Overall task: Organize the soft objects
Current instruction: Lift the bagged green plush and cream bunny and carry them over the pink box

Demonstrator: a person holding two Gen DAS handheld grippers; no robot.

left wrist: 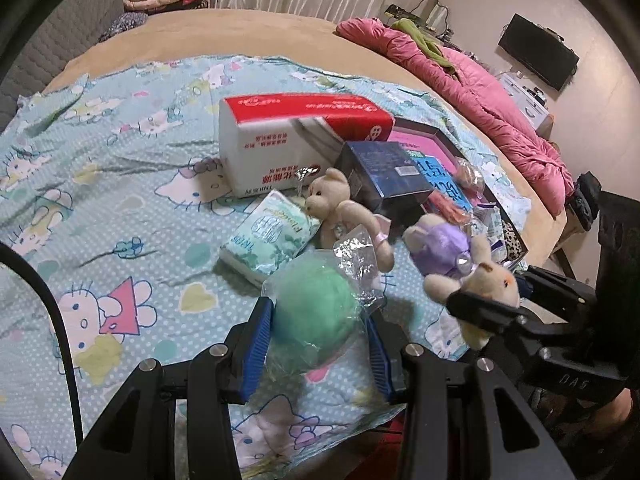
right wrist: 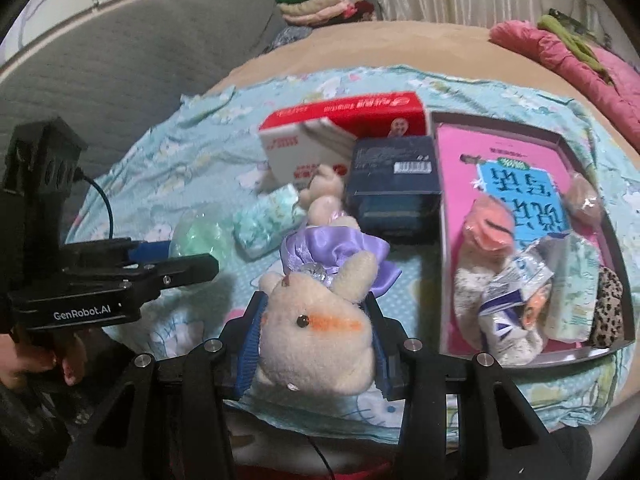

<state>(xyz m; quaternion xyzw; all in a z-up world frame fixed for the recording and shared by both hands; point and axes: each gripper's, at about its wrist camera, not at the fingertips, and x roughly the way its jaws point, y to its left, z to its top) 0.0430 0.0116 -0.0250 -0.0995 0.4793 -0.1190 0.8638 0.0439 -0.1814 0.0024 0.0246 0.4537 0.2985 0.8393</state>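
Left gripper (left wrist: pixel 316 332): jaws closed on a green ball (left wrist: pixel 312 320) in a clear crinkly wrapper, blue pads pressing both sides. The ball looks lifted clear of the sheet (left wrist: pixel 120 208), with a shadow under it.

Right gripper (right wrist: pixel 316 316): jaws closed on the head of a cream bunny (right wrist: pixel 316 336) in a purple satin dress. The body hangs forward, out past the jaws. From the left wrist view the bunny is also off the bed, just right of the ball.

Progress, my reading: partway. The tray (right wrist: pixel 624 236), a shallow dark-rimmed box with a pink printed liner, already holds several soft things: a pink-capped plush (right wrist: pixel 486 224), a small blue-and-white packet (right wrist: pixel 508 292), a tissue pack, a leopard-print piece (right wrist: pixel 610 304), and one more wrapped ball (right wrist: pixel 584 196) at the far edge. It lies to the right of the bunny, near but not under it.

Not yet in the tray: the two held items, a beige bear (left wrist: pixel 332 204) lying on the sheet against a dark blue box (left wrist: pixel 388 176), and a green tissue pack (left wrist: pixel 272 236) touching the bear's head. A big red-and-white tissue block (left wrist: pixel 296 140) stands behind them; whether it counts as a task item I cannot tell.

Pose: both grippers point steeply down toward the bed, side by side, left one low at the sheet's left half. A person's hand (right wrist: pixel 44 360) wraps the left handle, with the cable looping off behind. Next likely need: carry both loads right, over the tray rim.
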